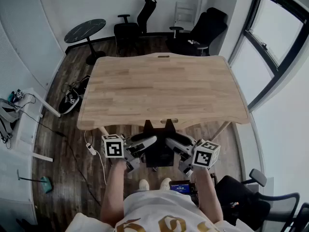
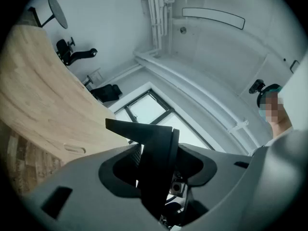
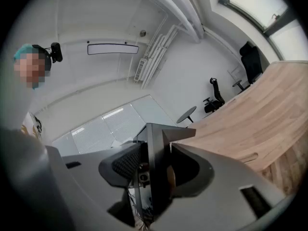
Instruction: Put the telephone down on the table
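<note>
The telephone (image 1: 159, 154) is a flat black slab held low in front of my body, just below the front edge of the wooden table (image 1: 164, 88). My left gripper (image 1: 147, 145) grips it from the left and my right gripper (image 1: 172, 144) from the right. In the left gripper view the telephone (image 2: 159, 148) stands edge-on between the grey jaws, which are closed against it. The right gripper view shows the same black slab (image 3: 155, 153) pinched between the ribbed pad and the other jaw. The table top (image 3: 260, 114) lies beyond it, bare.
Two black office chairs (image 1: 140, 21) (image 1: 205, 28) and a round dark side table (image 1: 86, 30) stand behind the table. Cables and a power strip (image 1: 91, 149) lie on the floor at left. Another chair (image 1: 256, 202) is at bottom right, a window (image 1: 270, 42) along the right wall.
</note>
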A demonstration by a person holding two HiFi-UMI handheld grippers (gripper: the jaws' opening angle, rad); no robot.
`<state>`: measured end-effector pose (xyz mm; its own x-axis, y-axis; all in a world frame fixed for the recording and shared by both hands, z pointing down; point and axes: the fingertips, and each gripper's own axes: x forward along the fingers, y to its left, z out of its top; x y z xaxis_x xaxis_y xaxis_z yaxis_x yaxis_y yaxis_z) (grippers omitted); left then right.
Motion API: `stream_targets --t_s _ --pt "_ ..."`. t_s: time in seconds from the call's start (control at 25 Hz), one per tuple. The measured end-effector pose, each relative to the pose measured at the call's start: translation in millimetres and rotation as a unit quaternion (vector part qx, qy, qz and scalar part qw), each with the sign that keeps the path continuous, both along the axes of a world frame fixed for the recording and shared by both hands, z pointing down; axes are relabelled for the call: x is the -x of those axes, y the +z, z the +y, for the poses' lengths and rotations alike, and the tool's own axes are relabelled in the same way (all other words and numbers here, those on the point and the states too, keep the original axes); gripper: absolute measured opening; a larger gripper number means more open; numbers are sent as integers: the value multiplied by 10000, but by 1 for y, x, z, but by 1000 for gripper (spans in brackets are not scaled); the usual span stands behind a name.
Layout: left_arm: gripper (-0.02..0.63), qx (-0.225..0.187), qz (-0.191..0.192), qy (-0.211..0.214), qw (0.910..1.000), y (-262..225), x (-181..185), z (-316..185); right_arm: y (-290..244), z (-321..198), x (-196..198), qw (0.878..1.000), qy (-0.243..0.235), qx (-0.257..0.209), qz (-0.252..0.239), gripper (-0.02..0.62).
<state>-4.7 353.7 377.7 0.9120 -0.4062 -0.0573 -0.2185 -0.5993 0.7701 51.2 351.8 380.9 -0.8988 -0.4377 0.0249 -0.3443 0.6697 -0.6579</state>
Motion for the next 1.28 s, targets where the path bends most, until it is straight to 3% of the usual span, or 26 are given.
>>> stream_targets --t_s 0.32,0.8,1.04,1.28 --pt "198 44 -62 -90 9999 0 -23 3 2 2 -21 9999 -87 19 -56 192" --pt "199 150 -39 -69 9999 1 -17 -1 3 -3 -17 9995 -79 227 -193 192" --pt "199 98 -92 -28 9999 17 -60 -33 19 -35 -60 9991 -11 266 -319 192" --pt "199 121 32 -33 9999 17 -62 -73 17 -75 -62 9994 12 241 -255 192"
